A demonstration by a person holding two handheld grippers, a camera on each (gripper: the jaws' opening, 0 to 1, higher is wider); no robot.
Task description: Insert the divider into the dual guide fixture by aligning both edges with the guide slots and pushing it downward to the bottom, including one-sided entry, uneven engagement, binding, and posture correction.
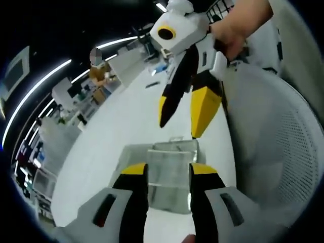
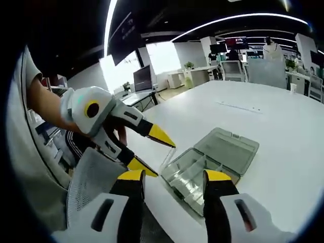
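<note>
Both jaws of my right gripper (image 2: 172, 185) stood apart, holding nothing, above the clear dual guide fixture (image 2: 210, 159) lying lid-open on the white table (image 2: 283, 121). My left gripper (image 2: 157, 149) pinched the thin transparent divider (image 2: 166, 156) at the fixture's near edge, beside a mesh chair (image 2: 93, 179).

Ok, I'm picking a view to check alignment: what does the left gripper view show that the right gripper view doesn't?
Left gripper view: the divider face-on between the left gripper's jaws, with the right gripper open beyond it. Right gripper view: the box's open lid and a monitor. Both: the clear box, the white table and the mesh chair.
</note>
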